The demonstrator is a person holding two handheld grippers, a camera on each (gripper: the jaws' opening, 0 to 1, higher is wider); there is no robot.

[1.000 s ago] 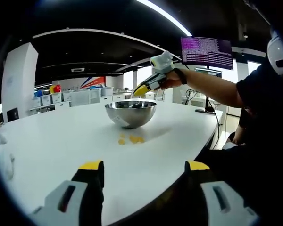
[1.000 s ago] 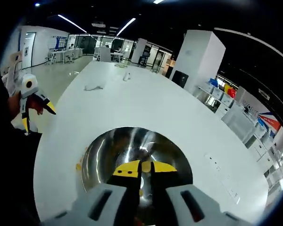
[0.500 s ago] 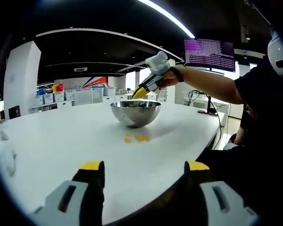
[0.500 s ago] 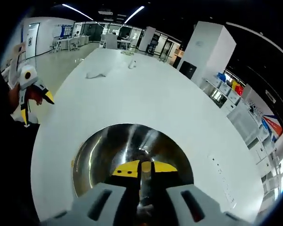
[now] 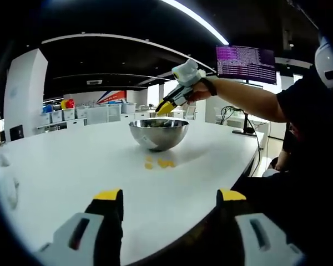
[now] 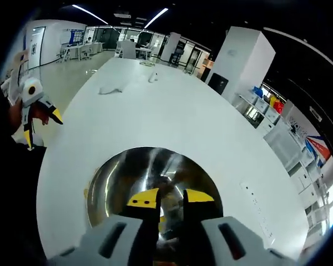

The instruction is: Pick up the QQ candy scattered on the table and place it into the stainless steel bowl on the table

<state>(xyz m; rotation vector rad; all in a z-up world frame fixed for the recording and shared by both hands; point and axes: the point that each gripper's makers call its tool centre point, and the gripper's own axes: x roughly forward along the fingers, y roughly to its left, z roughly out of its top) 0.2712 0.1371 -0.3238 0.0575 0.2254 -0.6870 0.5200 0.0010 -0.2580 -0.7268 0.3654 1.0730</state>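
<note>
On the left, the left tongs (image 5: 169, 195) are held wide apart and carry nothing, low over the near part of the white worktop (image 5: 61, 166). A little further on, a few yellow QQ candy pieces (image 5: 159, 163) lie on the worktop just beside the foot of the stainless steel bowl (image 5: 158, 133). Above the bowl, the right tongs (image 6: 170, 197) are parted a little with nothing between the tips, pointing down into the bowl; this looks like the releasing step. To do it well, I think the tips should stay inside the rim until the piece is surely free, then rise straight up so that they do not knock the rim and tip the bowl.

For the next pick, the candy sits close to the bowl wall, so an approach from the open side is safer. On the right, the worktop edge (image 5: 241, 166) curves near the person's body (image 5: 305, 166); the far side gives much open room.
</note>
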